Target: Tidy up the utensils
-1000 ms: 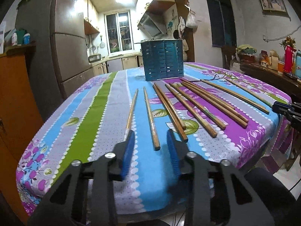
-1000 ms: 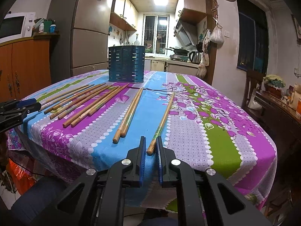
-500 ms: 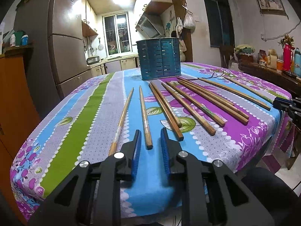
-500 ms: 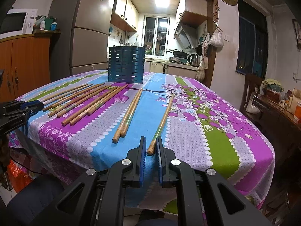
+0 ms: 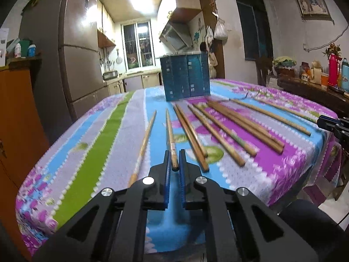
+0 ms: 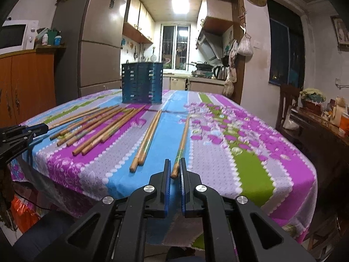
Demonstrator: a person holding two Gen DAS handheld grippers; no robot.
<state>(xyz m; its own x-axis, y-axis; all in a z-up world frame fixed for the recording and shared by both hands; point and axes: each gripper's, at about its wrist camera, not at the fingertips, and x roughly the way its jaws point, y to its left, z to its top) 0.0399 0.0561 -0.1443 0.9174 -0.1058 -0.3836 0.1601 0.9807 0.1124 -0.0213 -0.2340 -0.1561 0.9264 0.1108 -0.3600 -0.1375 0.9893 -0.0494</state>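
Fridge (image 6: 98,43), microwave (image 6: 17,35), kettle (image 6: 219,72) — red thermos (image 5: 333,69) on sideboard.

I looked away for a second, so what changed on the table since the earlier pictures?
The left gripper closed from wide open onto the near end of one chopstick. The right gripper stayed clamped on its own chopstick. The other chopsticks and the blue holder did not move.

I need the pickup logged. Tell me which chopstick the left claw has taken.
The left claw is shut on the second chopstick from the left. Its near end sits between the blue pads; the other chopsticks lie free on the tablecloth.
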